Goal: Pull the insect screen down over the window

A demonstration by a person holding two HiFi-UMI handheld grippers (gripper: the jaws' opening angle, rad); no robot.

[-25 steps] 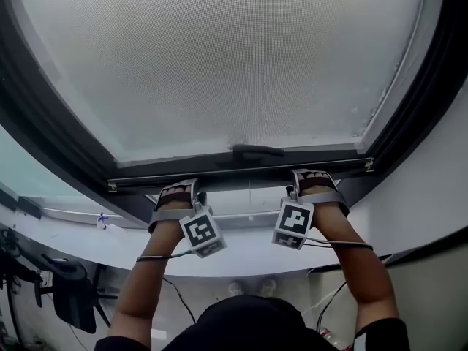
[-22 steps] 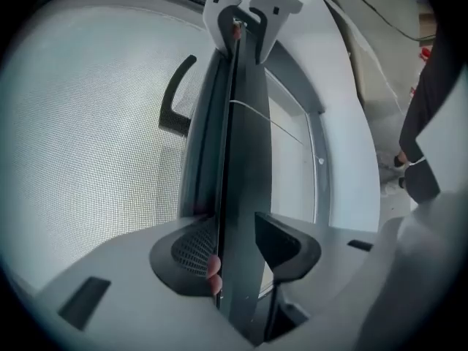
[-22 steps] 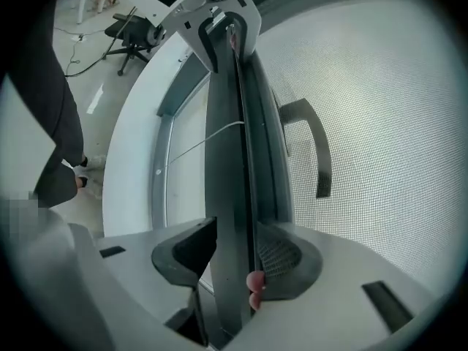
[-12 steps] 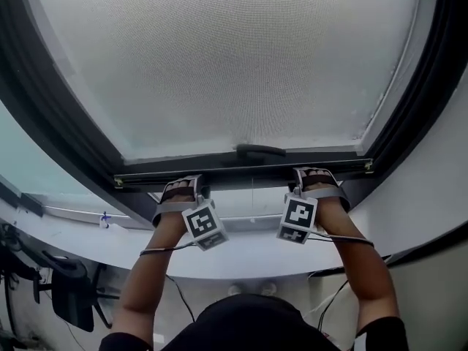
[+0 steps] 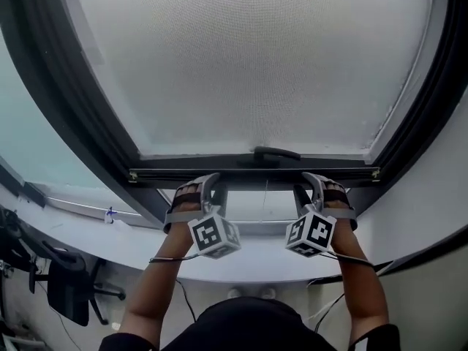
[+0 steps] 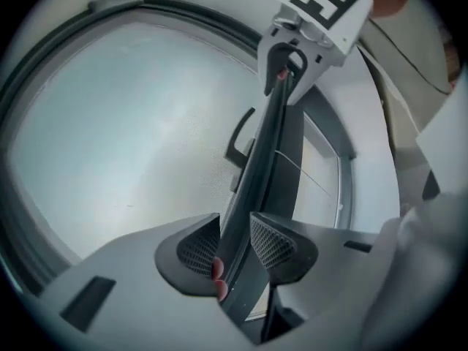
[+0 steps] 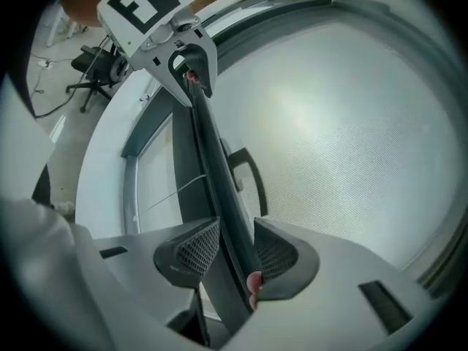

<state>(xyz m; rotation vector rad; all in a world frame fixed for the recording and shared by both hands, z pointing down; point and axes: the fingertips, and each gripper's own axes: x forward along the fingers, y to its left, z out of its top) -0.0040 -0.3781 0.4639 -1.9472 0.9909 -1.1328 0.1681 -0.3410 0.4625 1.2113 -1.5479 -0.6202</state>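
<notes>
"Both on it?"

"Yes. The left gripper point(image 6: 234, 229) and the right gripper point(image 7: 236, 232) each pinch the bottom bar point(image 5: 252, 175) of the insect screen point(image 5: 248, 64). Their jaws have just been closing, with the bar between the pads."

"Where's the screen?"

"It fills most of the window frame point(image 5: 69, 101). The bar lies level near the frame's lower edge, and its black handle point(image 5: 276, 153) sits midway between the grippers."
</notes>
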